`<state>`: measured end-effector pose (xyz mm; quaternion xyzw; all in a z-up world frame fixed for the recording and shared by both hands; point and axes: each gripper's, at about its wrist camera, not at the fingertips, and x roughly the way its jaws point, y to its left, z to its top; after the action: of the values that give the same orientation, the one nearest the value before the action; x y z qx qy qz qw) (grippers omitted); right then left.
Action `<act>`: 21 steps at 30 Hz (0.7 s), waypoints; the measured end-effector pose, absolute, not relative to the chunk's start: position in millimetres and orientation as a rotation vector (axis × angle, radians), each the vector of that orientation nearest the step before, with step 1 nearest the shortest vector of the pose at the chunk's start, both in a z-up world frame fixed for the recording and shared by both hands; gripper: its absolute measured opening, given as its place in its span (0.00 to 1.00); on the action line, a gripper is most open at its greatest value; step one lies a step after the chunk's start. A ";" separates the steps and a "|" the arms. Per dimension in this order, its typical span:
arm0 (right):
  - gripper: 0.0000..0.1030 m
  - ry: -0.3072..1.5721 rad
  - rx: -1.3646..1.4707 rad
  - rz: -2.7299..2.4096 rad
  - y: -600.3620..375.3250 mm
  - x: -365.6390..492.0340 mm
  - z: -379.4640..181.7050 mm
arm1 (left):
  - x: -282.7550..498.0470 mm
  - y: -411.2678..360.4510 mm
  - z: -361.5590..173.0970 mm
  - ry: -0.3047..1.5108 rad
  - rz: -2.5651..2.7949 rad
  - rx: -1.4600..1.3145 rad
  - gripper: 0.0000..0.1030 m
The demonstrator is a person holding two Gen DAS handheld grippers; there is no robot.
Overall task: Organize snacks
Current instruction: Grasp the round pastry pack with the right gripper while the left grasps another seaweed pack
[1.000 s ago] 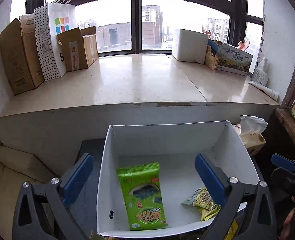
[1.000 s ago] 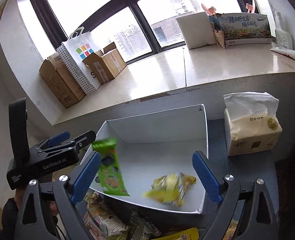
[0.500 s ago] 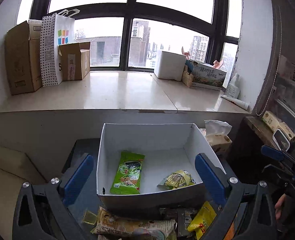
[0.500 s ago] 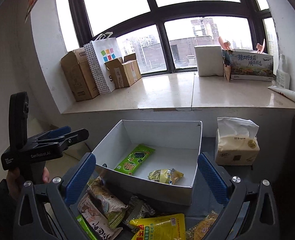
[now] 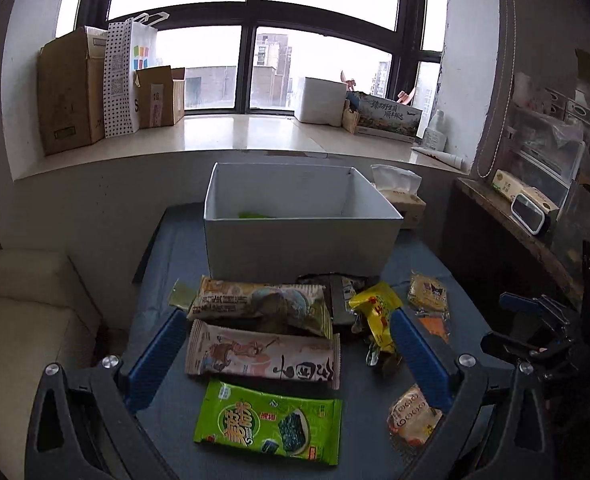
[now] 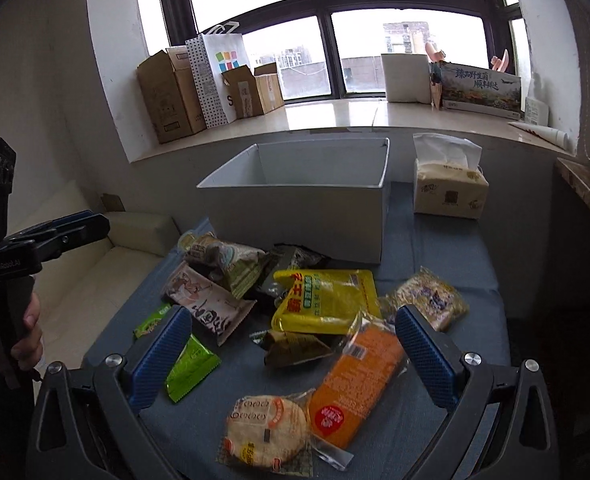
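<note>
A white box [image 5: 301,236] [image 6: 307,216] stands at the far side of a blue-covered table; a sliver of green packet shows inside it. Several snack packets lie in front of it. My left gripper [image 5: 287,356] is open above a beige cartoon-print packet [image 5: 263,356], with a green seaweed packet [image 5: 269,424] nearer me. My right gripper [image 6: 293,354] is open above an orange packet [image 6: 355,380], a round cracker pack [image 6: 267,432] and a yellow packet [image 6: 325,296]. Neither gripper holds anything.
A tissue box [image 6: 449,184] stands right of the white box. A cream sofa [image 5: 23,320] sits left of the table. Cardboard boxes [image 5: 71,92] and a paper bag line the window sill. A wooden shelf [image 5: 515,216] with small items is at right.
Both grippers pulled back from over the white box toward me. The snack pile in front of the box is now in view; the box's contents are mostly hidden behind its near wall.
</note>
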<state>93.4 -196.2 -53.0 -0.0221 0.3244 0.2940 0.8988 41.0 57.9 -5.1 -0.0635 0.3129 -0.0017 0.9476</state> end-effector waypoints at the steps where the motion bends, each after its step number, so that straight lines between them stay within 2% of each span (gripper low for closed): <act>1: 1.00 0.691 -0.062 0.581 -196.8 88.2 -63.2 | 35.7 57.6 -12.2 0.649 0.008 -0.135 1.00; 6: 1.00 0.779 -0.209 0.551 -175.5 63.2 -110.2 | 19.5 64.4 -46.3 0.719 0.024 -0.196 1.00; 17: 1.00 0.839 -0.435 0.509 -131.8 60.4 -155.4 | 10.3 81.0 -84.5 0.813 0.068 -0.254 1.00; 18: 0.99 0.851 -0.431 0.510 -132.8 61.9 -158.3 | 10.9 82.0 -85.9 0.819 0.065 -0.253 1.00; 19: 0.91 0.869 -0.418 0.522 -134.6 63.6 -160.7 | 11.6 81.8 -87.6 0.826 0.065 -0.252 1.00; 21: 0.87 0.868 -0.412 0.525 -136.5 63.7 -162.0 | 13.0 81.4 -91.3 0.843 0.058 -0.256 1.00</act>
<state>63.7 -136.5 -162.0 -0.1959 0.4128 0.2494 0.8538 13.0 81.4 -91.3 -0.1239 0.4082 0.0282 0.9040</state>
